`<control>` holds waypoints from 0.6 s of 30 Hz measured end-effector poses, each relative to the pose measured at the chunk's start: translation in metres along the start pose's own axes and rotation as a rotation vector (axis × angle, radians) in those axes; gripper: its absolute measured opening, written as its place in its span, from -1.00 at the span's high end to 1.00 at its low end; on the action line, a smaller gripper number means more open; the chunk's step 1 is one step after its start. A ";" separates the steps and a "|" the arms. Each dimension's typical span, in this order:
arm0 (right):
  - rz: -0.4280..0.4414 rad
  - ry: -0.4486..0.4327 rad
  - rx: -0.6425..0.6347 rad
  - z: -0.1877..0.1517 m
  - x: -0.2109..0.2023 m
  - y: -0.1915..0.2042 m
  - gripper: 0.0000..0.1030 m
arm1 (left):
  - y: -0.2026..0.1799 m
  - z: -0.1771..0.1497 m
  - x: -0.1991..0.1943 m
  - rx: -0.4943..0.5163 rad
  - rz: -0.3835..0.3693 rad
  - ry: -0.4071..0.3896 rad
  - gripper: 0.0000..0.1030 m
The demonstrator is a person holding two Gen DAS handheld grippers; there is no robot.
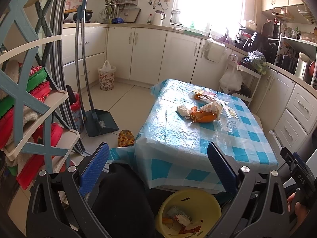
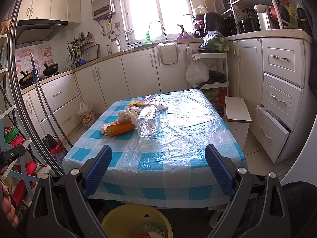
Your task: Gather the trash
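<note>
While both grippers hang back at the near edge of the table (image 2: 178,148), nothing is in hand; the left gripper (image 1: 158,168) has its jaws spread wide and empty, the right gripper (image 2: 158,170) likewise released with only tablecloth showing between its fingers.

Trash sits mid-frame in both views, well apart from either tool: orange peel (image 2: 120,129) touching a wad of tissue (image 2: 103,129); a crumpled plastic bag (image 2: 128,115) just behind; a clear plastic bottle (image 2: 147,122) on its side beside them; coloured wrappers (image 2: 141,102) further back.

Yellow bin (image 1: 188,214) at bottom centre of the left view, below the table edge, already holding scraps; so the job reads as partly done.

Risks, judged from here: bottle is round and slick, likely to roll or squirt out of a shallow pinch; the loose plastic sheet over the cloth could be caught with the peel and dragged, shifting the whole pile; tissue and bag are light, may drop short of the bin on the carry back.
</note>
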State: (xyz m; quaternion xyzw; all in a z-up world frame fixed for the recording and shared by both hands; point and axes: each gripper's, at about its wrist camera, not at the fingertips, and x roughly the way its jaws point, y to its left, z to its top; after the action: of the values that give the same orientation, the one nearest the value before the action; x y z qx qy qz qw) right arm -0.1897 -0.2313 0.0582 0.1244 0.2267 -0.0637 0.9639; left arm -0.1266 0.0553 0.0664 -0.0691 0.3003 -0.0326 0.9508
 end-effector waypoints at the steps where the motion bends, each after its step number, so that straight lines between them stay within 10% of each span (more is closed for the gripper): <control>1: 0.000 0.000 0.000 0.000 0.000 0.000 -0.77 | 0.000 0.000 0.000 0.000 0.000 0.001 -0.86; 18: 0.000 -0.001 -0.001 -0.001 0.000 0.001 -0.77 | 0.001 -0.001 0.001 -0.003 0.001 0.009 -0.86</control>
State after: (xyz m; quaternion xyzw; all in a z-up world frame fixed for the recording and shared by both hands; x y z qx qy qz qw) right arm -0.1901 -0.2303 0.0581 0.1239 0.2263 -0.0638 0.9640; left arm -0.1258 0.0560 0.0649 -0.0703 0.3044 -0.0320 0.9494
